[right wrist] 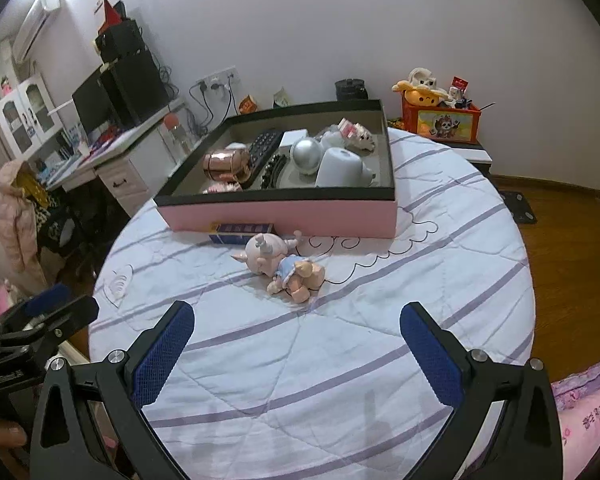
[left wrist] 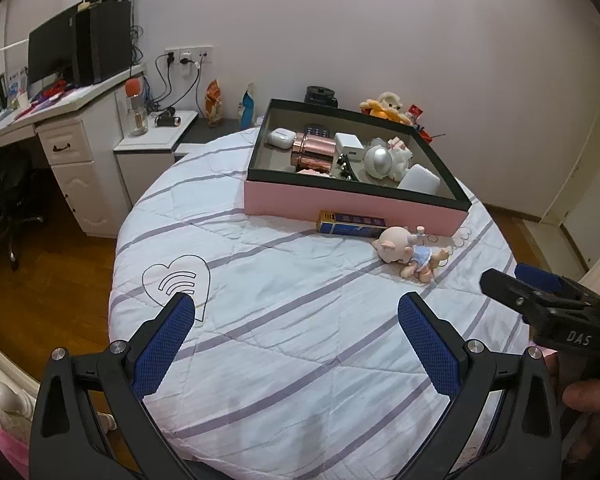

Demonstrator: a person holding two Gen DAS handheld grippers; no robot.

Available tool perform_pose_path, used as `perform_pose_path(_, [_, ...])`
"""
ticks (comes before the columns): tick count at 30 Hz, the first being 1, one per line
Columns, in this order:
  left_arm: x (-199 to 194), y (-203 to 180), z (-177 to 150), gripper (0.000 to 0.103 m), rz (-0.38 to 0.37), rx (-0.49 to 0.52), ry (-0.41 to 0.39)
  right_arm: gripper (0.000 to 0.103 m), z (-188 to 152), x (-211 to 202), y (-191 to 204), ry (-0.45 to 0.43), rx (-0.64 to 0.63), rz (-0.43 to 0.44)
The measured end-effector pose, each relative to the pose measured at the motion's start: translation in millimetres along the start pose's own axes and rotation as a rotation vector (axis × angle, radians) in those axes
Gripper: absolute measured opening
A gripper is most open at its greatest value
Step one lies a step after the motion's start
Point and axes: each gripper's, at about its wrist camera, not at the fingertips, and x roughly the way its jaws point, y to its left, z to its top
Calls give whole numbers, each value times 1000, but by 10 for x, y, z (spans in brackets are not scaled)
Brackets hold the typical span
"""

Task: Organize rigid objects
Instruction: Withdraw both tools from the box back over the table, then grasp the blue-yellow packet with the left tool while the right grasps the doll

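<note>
Both the left claw (left wrist: 296, 320) and the right claw (right wrist: 298, 328) are held spread wide and empty above the striped quilt (left wrist: 284, 360), so the step in hand is judged to be the reach for the next loose thing. The doll (right wrist: 284, 266) is seen lying on its side just ahead of the right claw, and the blue box (right wrist: 242, 233) farther ahead, against the pink wall of the tray (right wrist: 284, 216), which is already partly filled. For the next move, the right claw would need to be brought forward around the doll, shut on it, and lifted over the tray's black rim.
</note>
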Motion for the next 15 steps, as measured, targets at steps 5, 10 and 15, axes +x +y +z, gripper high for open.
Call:
perform_pose_path(5, [130,1,8,103,5,4,16,103,26,192,63,35,-37,-12])
perform_pose_path(10, [281,52,24,103,1,-15,39,103,94,450,160,65,-93,-33])
perform_pose_path(15, [439,88,40,103,3,-25,63,103,177,723,236,88,-136,-53])
